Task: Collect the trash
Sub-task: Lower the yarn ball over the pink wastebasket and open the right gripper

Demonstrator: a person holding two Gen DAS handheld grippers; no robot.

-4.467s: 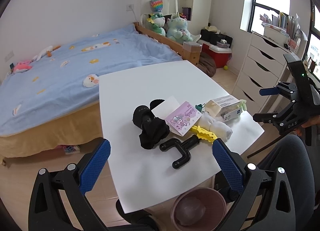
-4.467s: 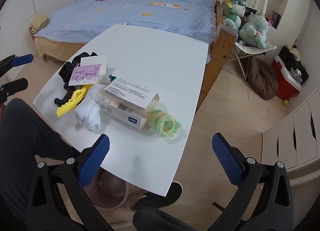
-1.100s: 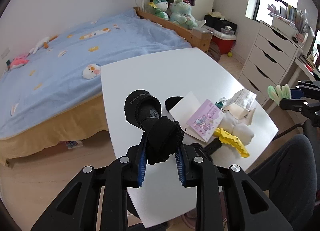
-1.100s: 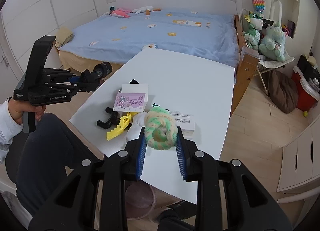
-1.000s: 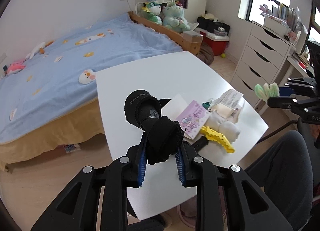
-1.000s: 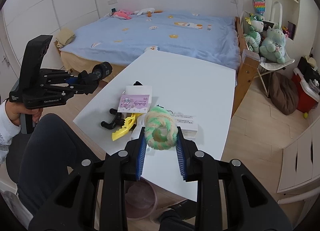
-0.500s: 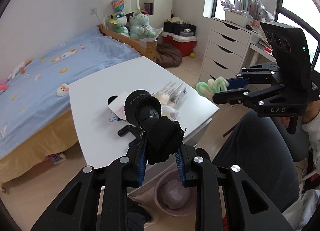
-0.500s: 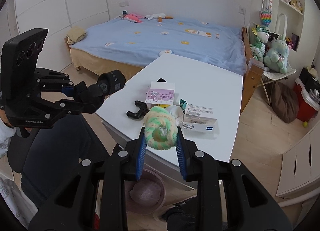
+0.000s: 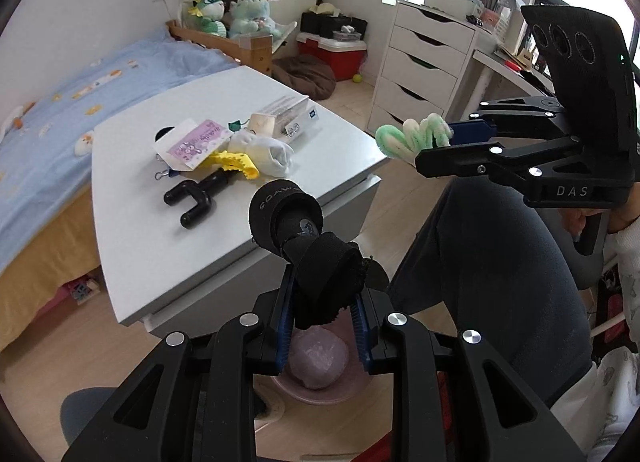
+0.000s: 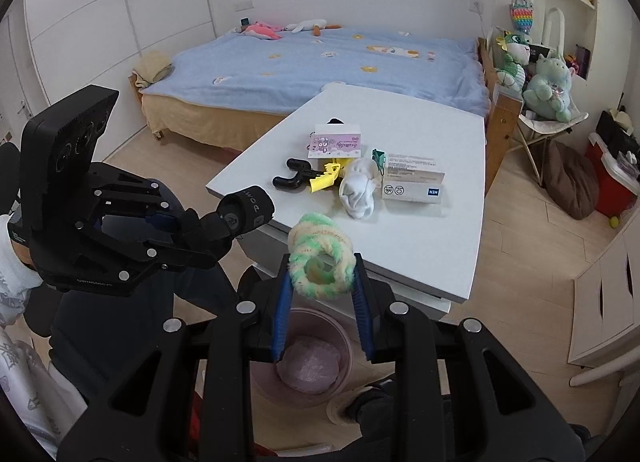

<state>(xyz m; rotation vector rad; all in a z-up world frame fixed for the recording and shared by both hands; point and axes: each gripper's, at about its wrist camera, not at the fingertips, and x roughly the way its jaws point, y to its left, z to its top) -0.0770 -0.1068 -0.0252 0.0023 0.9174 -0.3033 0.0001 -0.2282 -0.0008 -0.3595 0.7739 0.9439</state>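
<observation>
black sock roll (image 9: 304,246) gripped in left claw (image 9: 322,316), pointing forward

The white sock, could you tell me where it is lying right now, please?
The white sock lies on the white table, in the right wrist view between the yellow clip on its left and the white carton on its right.

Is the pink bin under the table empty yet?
No. The pink bin already holds a pale crumpled bag or wad; its contents otherwise cannot be told.
</observation>
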